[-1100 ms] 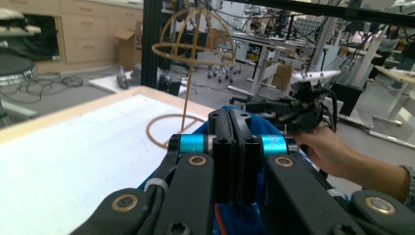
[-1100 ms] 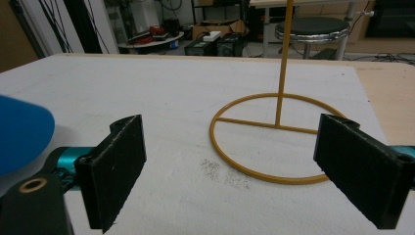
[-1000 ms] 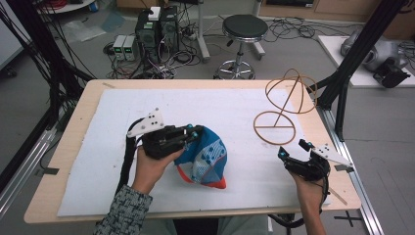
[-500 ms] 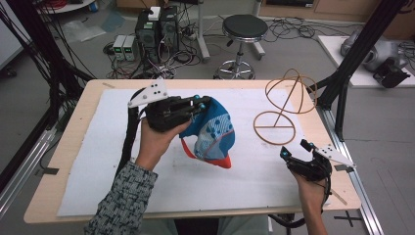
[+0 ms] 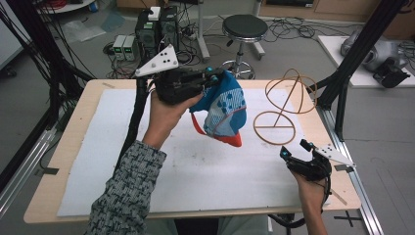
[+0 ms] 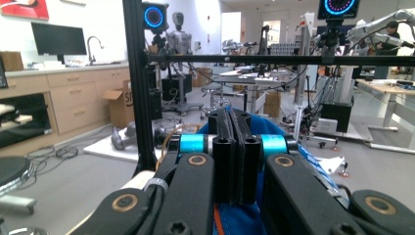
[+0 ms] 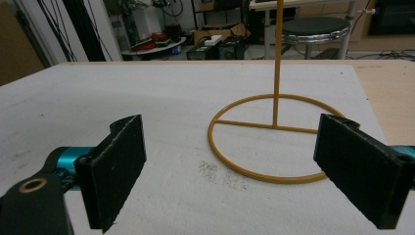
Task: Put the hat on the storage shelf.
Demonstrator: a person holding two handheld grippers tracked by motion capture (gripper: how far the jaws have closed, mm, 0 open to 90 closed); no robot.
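Note:
A blue cap [image 5: 222, 110] with white dots and orange trim hangs in the air over the middle of the table. My left gripper [image 5: 213, 76] is shut on its upper edge and held level, well above the mat. In the left gripper view the jaws [image 6: 234, 147] are pressed together with blue cloth [image 6: 266, 128] pinched behind them. A yellow wire stand [image 5: 281, 112] with a ring base and looped top stands at the right. My right gripper [image 5: 295, 150] rests low near the table's front right, open and holding nothing. Its own view looks at the stand's pole [image 7: 277, 58] between the wide-apart jaws [image 7: 230, 166].
A white mat [image 5: 195, 171] covers most of the wooden table [image 5: 73, 161]. Black frame posts [image 5: 342, 83] rise at the right rear corner. A stool [image 5: 244, 27] and electronics boxes [image 5: 156, 24] sit on the floor beyond the far edge.
My left gripper has lifted the cap off the mat and carried it up and toward the far side. The right gripper has stayed where it was.

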